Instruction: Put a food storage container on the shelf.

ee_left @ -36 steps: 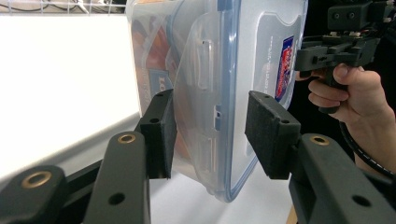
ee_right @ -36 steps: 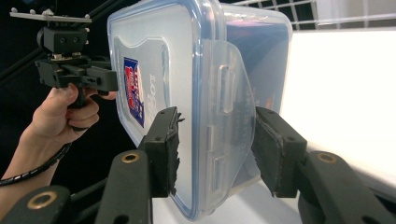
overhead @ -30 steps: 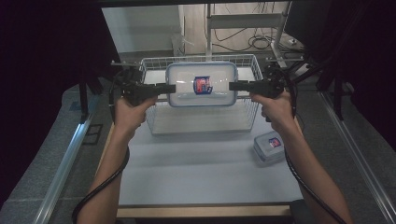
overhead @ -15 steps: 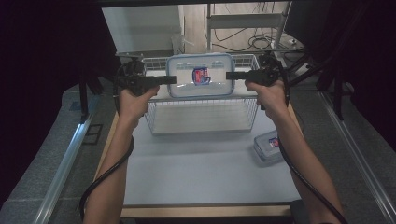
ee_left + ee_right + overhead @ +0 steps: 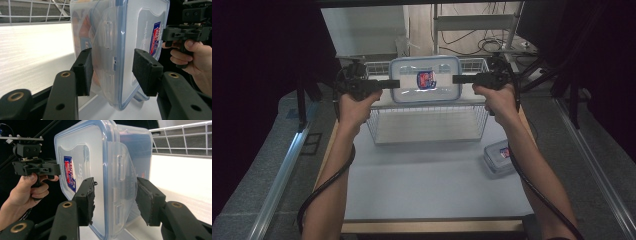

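Nearest me, on the right of the table (image 5: 427, 185), a small lidded box (image 5: 498, 159) lies flat, well apart from my grippers and untouched. I judge it is waiting its turn, if it is to be moved at all.

Beyond it stands the wire basket (image 5: 427, 120), and I see only bare floor through its mesh, so nothing has been put in yet.

Over the far half of the basket I hold the big clear container (image 5: 426, 79) with its blue-rimmed lid. It is tipped up on edge, with the labelled lid facing me, and stretched between my two tools at about rim height. I reckon the carry is done and what remains is to lower it and let go.

My left gripper (image 5: 396, 83) has the container's left end and my right gripper (image 5: 456, 78) has the right end.

In the left gripper view the jaws stand about half open around the end with the clasp (image 5: 108, 37). The base-side pad (image 5: 83, 71) lies against the wall, while the lid-side pad seems barely to meet the lid.

The right gripper view shows the same. The container's end sits between half-open jaws, and the base-side pad (image 5: 147, 200) is close on the wall.

Since the container hangs clear of the basket floor, I take both grips as holding, though lightly.
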Motion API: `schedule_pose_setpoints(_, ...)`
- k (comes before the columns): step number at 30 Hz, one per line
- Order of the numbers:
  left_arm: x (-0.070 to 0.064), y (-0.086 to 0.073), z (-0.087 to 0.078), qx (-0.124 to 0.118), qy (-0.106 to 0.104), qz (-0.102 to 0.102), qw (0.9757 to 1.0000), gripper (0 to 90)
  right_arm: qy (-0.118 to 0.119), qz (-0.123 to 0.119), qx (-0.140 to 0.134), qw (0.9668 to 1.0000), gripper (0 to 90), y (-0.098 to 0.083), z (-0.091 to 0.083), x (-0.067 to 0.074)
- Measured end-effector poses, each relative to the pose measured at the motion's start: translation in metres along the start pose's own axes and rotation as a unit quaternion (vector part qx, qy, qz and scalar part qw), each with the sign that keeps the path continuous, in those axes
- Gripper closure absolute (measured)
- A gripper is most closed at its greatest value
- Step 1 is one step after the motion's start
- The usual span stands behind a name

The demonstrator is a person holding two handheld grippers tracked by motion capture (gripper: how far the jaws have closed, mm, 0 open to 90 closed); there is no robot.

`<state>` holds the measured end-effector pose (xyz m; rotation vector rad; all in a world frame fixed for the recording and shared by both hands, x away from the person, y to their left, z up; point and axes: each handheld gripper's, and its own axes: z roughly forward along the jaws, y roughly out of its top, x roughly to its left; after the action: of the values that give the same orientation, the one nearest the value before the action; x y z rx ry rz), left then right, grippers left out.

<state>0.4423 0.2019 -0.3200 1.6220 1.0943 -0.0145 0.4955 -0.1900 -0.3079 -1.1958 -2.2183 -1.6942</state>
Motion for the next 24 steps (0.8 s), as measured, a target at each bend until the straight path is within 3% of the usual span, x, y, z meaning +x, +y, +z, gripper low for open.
schedule_pose_setpoints(7, -0.0015, 0.0015, 0.0027, -0.001, 0.011, 0.010, 0.9999, 49.7, -0.016, -0.008, -0.007, 0.9998, 47.4, 0.0010, 0.0036, 0.0018)
schedule_pose_setpoints(19, -0.0022, 0.0053, 0.0067, 0.001, 0.031, 0.017, 0.9994, 44.4, -0.024, -0.012, -0.011, 0.9996, 45.0, 0.0020, 0.0056, -0.0004)
schedule_pose_setpoints(24, 0.0000, 0.0065, 0.0084, -0.002, 0.035, 0.011, 0.9993, 44.1, -0.025, -0.009, -0.010, 0.9996, 43.3, 0.0032, 0.0071, -0.0029)
